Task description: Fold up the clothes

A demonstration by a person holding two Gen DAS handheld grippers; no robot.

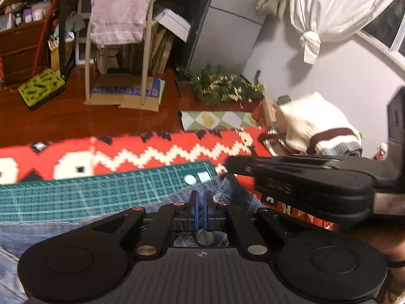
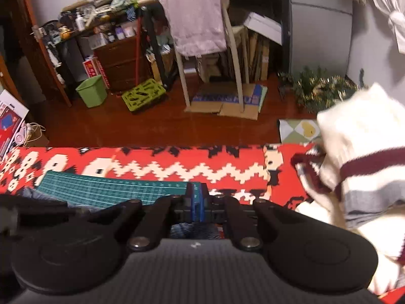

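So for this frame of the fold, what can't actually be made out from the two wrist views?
- Jeans: mostly cut off by the left view's lower edge and hidden under the left gripper; shape and fold state are unreadable.
- Right gripper: the fingers look closed, but whether they pinch denim is hidden by its own body.
- Striped sweater: motion-blurred and cut by the right edge.
- Box lettering: partly blocked by chair legs.

Rug (image 2: pixel 177 169): red, with white zigzag and black blocks, spread under my work.
Cutting mat (image 1: pixel 88 192): green, gridded, lying on the rug.
Chair (image 2: pixel 227 58): pale frame, pink towel (image 2: pixel 195 15) draped over its back.
Floor: green bin (image 2: pixel 91 93), flattened cardboard (image 2: pixel 225 103), tinsel greenery (image 1: pixel 222 86).
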